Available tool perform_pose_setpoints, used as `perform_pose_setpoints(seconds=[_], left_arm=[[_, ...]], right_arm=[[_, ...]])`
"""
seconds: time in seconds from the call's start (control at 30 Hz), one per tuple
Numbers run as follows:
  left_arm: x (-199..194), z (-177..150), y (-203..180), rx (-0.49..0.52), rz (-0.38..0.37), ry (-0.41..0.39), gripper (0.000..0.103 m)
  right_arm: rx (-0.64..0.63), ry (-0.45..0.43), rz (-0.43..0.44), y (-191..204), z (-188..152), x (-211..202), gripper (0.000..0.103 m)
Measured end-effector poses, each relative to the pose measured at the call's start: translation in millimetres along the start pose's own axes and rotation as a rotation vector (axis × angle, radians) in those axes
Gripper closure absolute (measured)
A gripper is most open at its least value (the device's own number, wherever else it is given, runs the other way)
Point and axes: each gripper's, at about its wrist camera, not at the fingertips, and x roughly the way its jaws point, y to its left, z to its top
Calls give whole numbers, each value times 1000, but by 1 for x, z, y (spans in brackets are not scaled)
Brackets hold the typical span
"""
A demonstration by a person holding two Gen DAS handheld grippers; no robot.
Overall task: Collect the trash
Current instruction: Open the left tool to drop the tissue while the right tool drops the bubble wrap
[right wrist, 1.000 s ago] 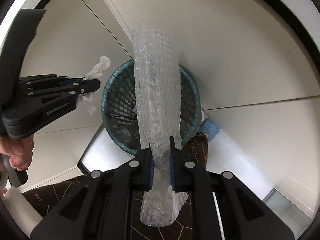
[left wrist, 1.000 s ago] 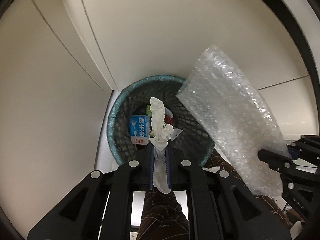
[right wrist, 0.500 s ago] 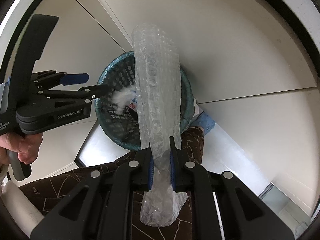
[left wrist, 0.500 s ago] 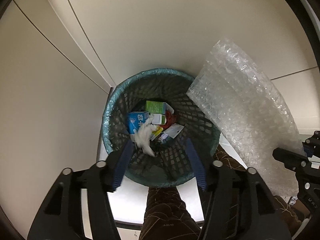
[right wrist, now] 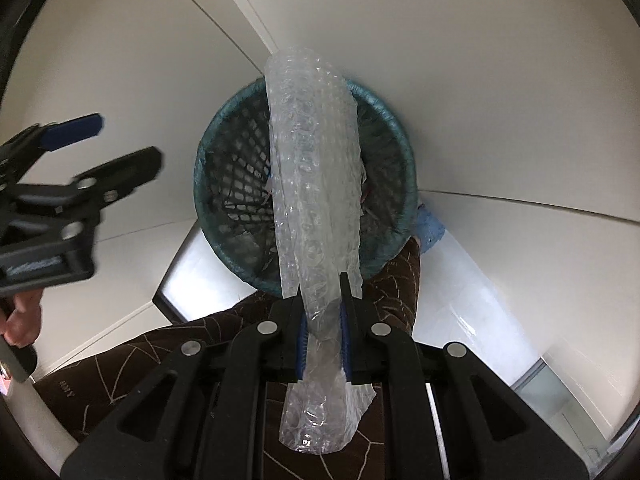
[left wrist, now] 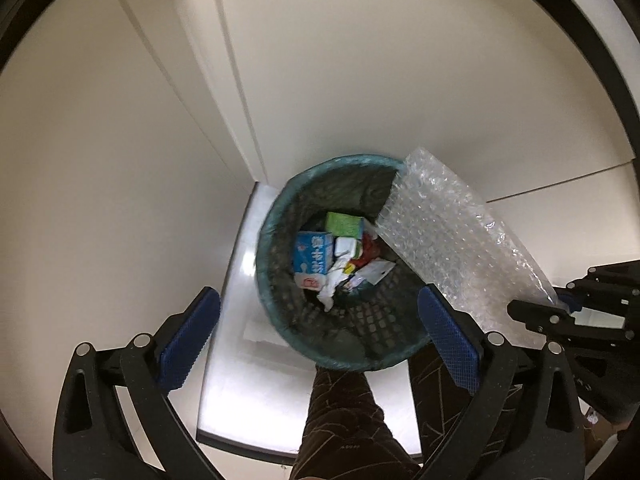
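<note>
A teal mesh waste basket [left wrist: 280, 320] stands on the floor against a white wall; it also shows in the right wrist view [right wrist: 224, 184]. Inside lie a blue carton [left wrist: 314, 256], a green packet [left wrist: 344, 224] and a crumpled white tissue [left wrist: 332, 286]. My left gripper [left wrist: 316, 336] is open and empty above the basket; it also shows in the right wrist view [right wrist: 108, 148]. My right gripper [right wrist: 324, 316] is shut on a sheet of bubble wrap [right wrist: 316, 184], held over the basket. The bubble wrap [left wrist: 452, 248] also shows in the left wrist view beside the basket's right rim.
White wall panels [left wrist: 360, 60] rise behind the basket. A glossy white floor [left wrist: 240, 380] lies below. The person's leg in brown patterned trousers [left wrist: 344, 420] stands next to the basket. A blue cloth-like thing [right wrist: 430, 228] lies by the basket's right side.
My left gripper opened and let the white tissue drop into the basket, then drew back and up. My right gripper keeps its hold on the bubble wrap over the basket.
</note>
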Motion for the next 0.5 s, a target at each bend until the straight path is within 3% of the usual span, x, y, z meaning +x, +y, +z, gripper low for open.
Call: perform_pose_setpoints(seconds=[0.23, 0.4, 0.5], left_arm=[[-4, -5, 10, -31, -6, -20, 6], [-10, -8, 13, -31, -8, -33, 6], [-14, -8, 14, -32, -9, -32, 6]], right_arm=[[-6, 32, -8, 10, 9, 23, 87], [-6, 8, -18, 12, 12, 11, 70], [2, -20, -31, 13, 11, 8, 70]])
